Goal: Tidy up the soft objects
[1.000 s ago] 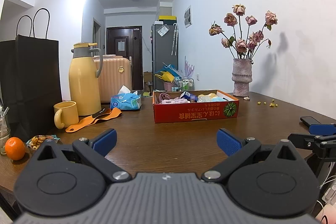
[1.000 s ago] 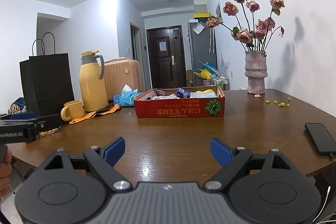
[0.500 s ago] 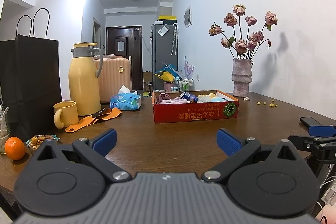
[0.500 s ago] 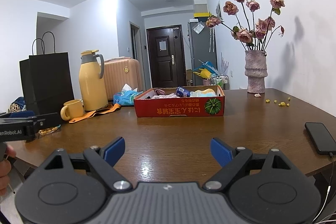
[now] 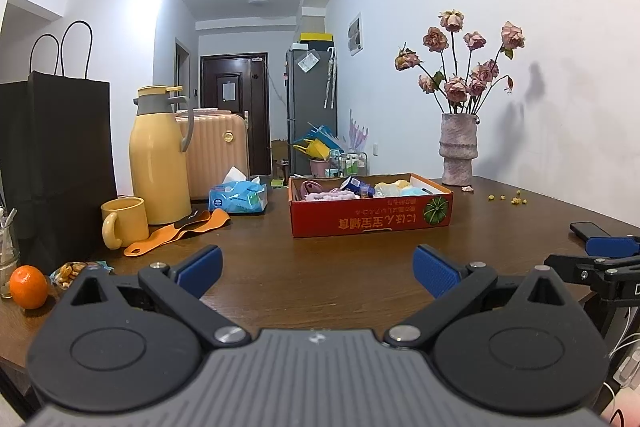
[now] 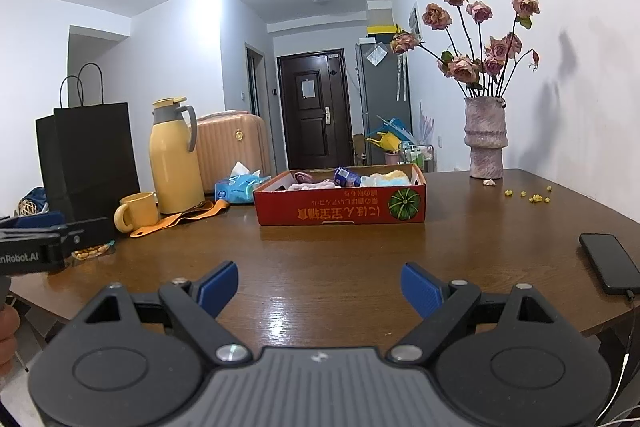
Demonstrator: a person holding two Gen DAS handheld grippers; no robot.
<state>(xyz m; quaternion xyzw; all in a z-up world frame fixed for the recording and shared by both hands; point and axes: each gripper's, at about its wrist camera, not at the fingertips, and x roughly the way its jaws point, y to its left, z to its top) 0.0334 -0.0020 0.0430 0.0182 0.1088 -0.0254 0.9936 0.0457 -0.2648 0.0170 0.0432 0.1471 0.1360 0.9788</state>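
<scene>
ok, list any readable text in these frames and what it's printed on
"nRobot.AI", cut off at the frame edge: on the left gripper body, right wrist view.
Upside-down Chinese characters on the red cardboard box: too distorted to read.
Blue tissue pack print: too small.
Paper on the door and on the fridge: blurred.

A shallow red cardboard box (image 5: 372,223) sits flat on the worktop (image 5: 320,267). Inside lie soft items: pink fabric (image 5: 320,193) at left, yellow and pale-blue pieces (image 5: 400,187) at right.
</scene>
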